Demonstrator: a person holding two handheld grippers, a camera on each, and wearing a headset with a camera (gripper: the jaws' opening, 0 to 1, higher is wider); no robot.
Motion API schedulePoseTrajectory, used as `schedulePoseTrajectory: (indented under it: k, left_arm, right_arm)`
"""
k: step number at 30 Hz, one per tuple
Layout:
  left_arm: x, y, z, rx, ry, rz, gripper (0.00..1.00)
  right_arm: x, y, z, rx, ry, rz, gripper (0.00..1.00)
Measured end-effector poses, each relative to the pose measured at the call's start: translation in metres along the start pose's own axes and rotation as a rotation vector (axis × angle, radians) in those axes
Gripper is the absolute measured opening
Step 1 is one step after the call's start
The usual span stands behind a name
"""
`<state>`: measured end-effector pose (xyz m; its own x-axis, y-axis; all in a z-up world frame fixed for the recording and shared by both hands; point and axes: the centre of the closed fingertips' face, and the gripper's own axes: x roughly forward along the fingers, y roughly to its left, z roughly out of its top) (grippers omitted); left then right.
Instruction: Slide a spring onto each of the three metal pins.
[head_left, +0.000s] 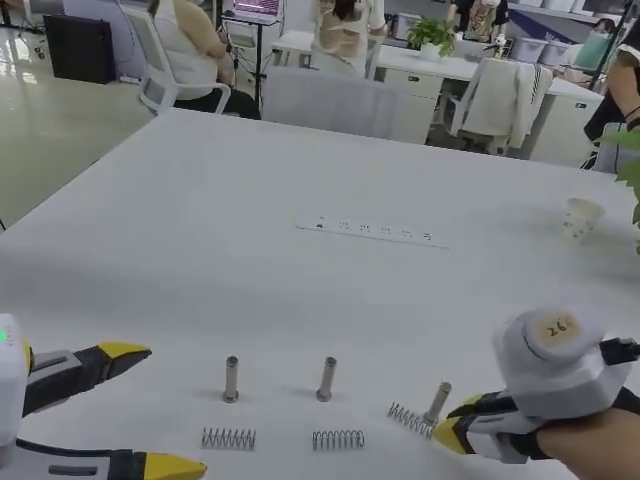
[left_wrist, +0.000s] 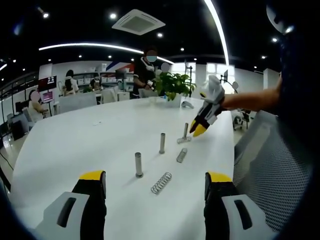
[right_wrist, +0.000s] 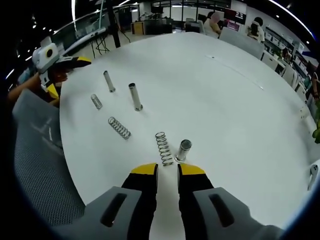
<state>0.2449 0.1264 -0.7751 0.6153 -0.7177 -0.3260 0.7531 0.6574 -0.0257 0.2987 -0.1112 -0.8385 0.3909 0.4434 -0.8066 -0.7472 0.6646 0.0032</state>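
Three short metal pins stand upright in a row on the white table (head_left: 200, 250): the left pin (head_left: 231, 380), the middle pin (head_left: 326, 379) and the right pin (head_left: 437, 402). A loose spring lies flat near each: left spring (head_left: 229, 438), middle spring (head_left: 338, 439), right spring (head_left: 408, 419). My left gripper (head_left: 160, 410) hovers wide open at the bottom left, holding nothing. My right gripper (right_wrist: 167, 171) sits low behind the right spring (right_wrist: 163, 148) and the right pin (right_wrist: 183, 150). Its jaws stand a narrow gap apart, and the spring's near end lies just ahead of them.
A flush socket strip (head_left: 365, 230) runs across the table's middle. A paper cup (head_left: 582, 217) stands at the far right beside plant leaves (head_left: 630, 170). Chairs and seated people line the far side. The table's near edge runs just below the grippers.
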Motion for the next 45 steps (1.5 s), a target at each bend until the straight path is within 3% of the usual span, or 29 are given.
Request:
schedulePoseTrajectory:
  k: [20, 45]
  left_arm:
    - [0.0, 0.002, -0.003, -0.016, 0.005, 0.011, 0.76]
    - [-0.004, 0.002, -0.006, -0.022, 0.002, 0.021, 0.75]
  right_arm:
    - [0.015, -0.002, -0.002, -0.05, 0.036, 0.022, 0.12]
    - [0.023, 0.013, -0.004, -0.131, 0.085, 0.045, 0.09]
